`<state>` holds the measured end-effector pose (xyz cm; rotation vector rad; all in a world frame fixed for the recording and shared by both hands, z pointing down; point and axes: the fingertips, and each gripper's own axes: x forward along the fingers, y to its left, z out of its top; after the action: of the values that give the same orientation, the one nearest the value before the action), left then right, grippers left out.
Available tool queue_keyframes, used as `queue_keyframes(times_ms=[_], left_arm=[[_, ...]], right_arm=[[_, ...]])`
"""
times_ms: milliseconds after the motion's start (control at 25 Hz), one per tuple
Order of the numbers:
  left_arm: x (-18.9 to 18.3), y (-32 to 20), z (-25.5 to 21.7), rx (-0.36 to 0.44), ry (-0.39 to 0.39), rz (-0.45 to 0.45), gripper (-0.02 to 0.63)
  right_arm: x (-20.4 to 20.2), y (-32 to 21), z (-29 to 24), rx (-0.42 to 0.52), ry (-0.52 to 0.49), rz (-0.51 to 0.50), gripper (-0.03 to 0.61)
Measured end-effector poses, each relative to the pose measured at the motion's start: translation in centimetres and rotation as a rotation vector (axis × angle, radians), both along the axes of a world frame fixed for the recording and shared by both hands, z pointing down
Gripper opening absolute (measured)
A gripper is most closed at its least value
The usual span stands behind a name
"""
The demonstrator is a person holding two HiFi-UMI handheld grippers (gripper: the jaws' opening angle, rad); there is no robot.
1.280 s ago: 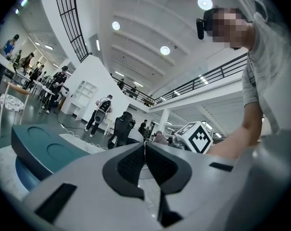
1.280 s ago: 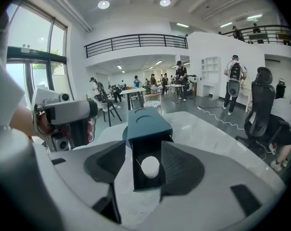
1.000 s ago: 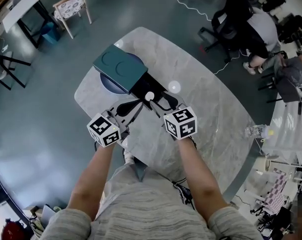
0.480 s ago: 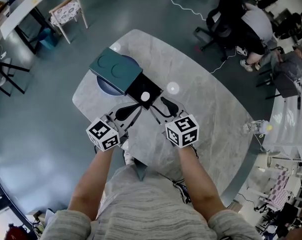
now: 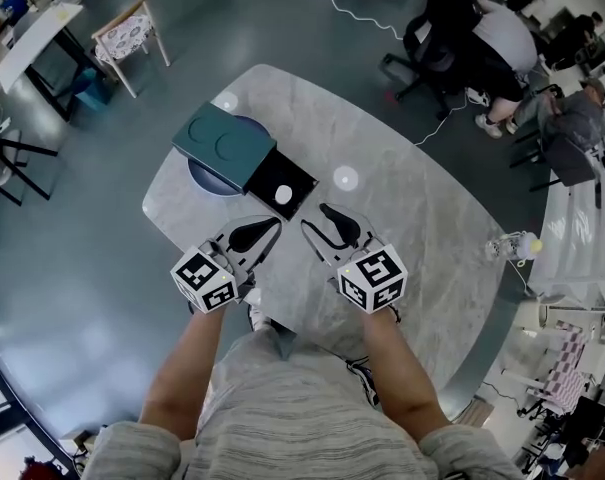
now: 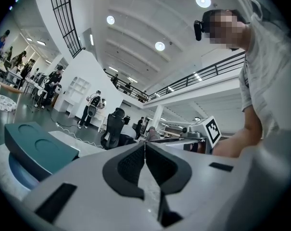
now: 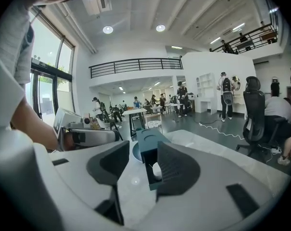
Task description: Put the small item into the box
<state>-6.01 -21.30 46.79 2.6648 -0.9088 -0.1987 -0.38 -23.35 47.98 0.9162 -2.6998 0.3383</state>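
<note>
lying in the box (image 5: 304,175), small item (image 5: 283,195) — maybe a ball; left gripper (image 5: 276,224) closed, right gripper (image 5: 314,217) empty, parted, just narrowing.

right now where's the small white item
In the head view the small white item lies inside the open box, left of the middle of the table, right beside the teal lid at its upper left.
</note>
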Motion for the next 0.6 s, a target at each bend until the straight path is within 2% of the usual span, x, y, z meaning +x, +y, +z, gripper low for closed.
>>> queue_keyframes(times_ms=[120, 240, 600], left_arm=[[0.1, 0.5, -0.2, 0.009, -0.006, 0.004, 0.021], [0.6, 1.0, -0.8, 0.031, -0.027, 0.018, 0.021], [1.8, 2.1, -1.3, 0.028, -0.022, 0.058, 0.021]], right_arm=[[0.3, 0.9, -0.7, 0.032, -0.021, -0.016, 0.191], [0.6, 1.7, -1.5, 0.064, -0.044, -0.030, 0.159], [1.5, 4.0, -1.9, 0.086, -0.056, -0.056, 0.074]])
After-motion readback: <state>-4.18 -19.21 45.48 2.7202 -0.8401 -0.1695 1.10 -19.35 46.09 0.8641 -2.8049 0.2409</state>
